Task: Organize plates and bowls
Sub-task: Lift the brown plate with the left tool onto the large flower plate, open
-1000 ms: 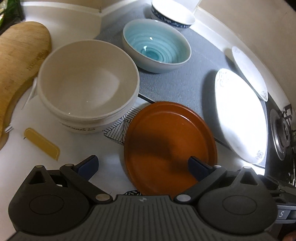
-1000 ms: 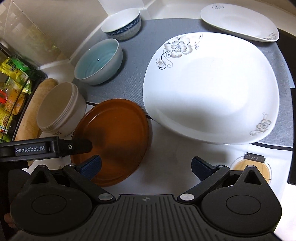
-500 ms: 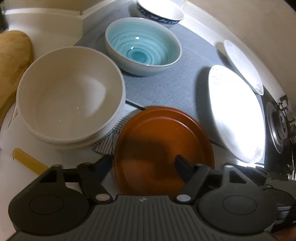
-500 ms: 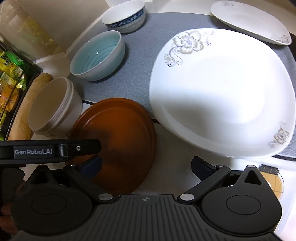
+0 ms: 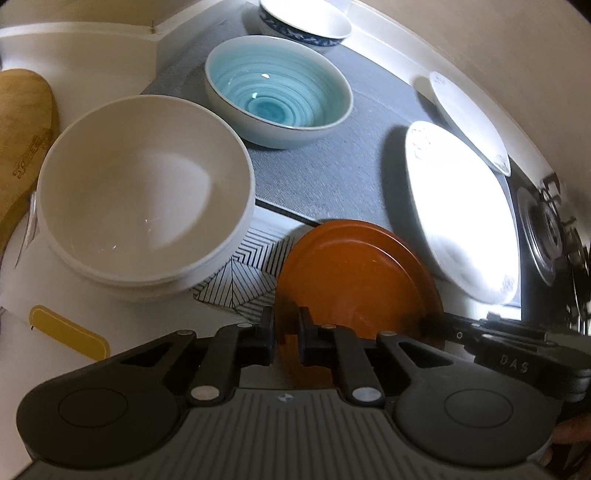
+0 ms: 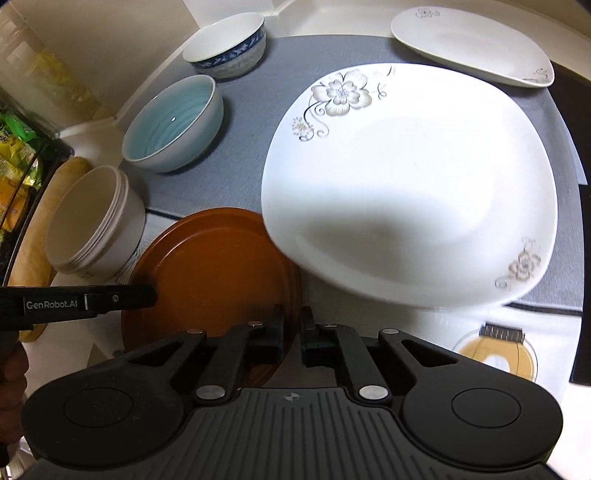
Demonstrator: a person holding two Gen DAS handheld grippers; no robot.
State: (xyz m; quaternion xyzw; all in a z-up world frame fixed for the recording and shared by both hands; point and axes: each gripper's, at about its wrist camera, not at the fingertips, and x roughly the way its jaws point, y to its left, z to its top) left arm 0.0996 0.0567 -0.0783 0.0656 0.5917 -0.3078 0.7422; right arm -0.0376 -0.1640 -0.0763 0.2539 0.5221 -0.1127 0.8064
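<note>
Nearest to the cameras, both grippers are pinching the brown plate point(image 6: 207, 266) by its near rim. The left gripper point(image 5: 285, 334) is clamped on the left part of the rim, and the right gripper point(image 6: 292, 334) is clamped on the right part. Their jaws have just been closing, and the thin edge of the plate is sitting between the pads of each one. The plate is lying on the white counter point(image 6: 388, 325), and its far edge is reaching toward the grey mat point(image 6: 236, 147).

Just to the left of it, the cream bowl point(image 5: 144, 192) is standing on a striped coaster point(image 5: 251, 269). To the right, the large flowered plate point(image 6: 406, 184) is lying on the mat, and its near edge is seeming to overlap the brown plate a little.

Farther back, the light blue bowl point(image 5: 277, 92) and the blue-patterned bowl point(image 5: 303, 22) are standing in a row, and a second white plate point(image 6: 469, 44) is lying at the far right corner.

I am judging that the step in hand is the grasp of the brown plate, so that it can be stacked with the other plates. The next move is calling for an even lift with both hands, keeping the plate level, and clearing the edge of the large plate without knocking it.
</note>
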